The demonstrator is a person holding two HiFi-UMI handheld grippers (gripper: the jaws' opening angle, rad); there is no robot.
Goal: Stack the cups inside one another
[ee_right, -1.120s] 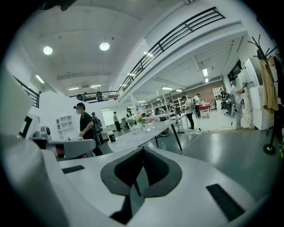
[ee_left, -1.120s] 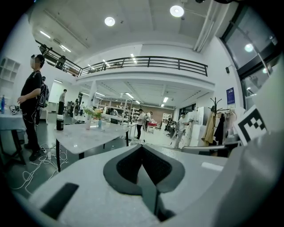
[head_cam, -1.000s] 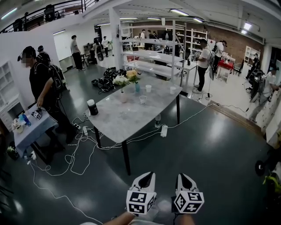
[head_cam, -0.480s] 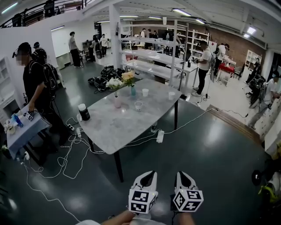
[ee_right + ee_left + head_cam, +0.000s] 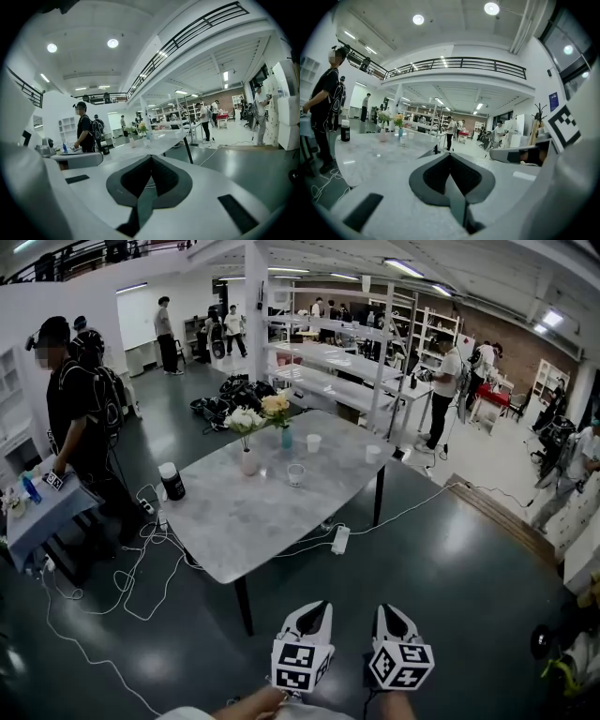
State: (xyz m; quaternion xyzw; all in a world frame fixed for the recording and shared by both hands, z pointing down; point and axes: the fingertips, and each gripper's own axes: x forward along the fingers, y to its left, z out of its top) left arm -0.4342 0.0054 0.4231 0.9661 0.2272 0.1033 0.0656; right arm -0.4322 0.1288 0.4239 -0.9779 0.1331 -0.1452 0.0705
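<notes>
You held the left tongs and right tongs side by side above the floor, both clenched and empty. The clear cup, white cup and second white cup stood apart on the far tabletop, unstacked, right of the flower vase.

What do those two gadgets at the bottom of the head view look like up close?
The left gripper and the right gripper are both smooth and white, tapering to a pointed tip. Inside they are lined with dark grey pads. Each carries a white cube, left and right, printed with black square marker patterns. No cables show on them.
</notes>
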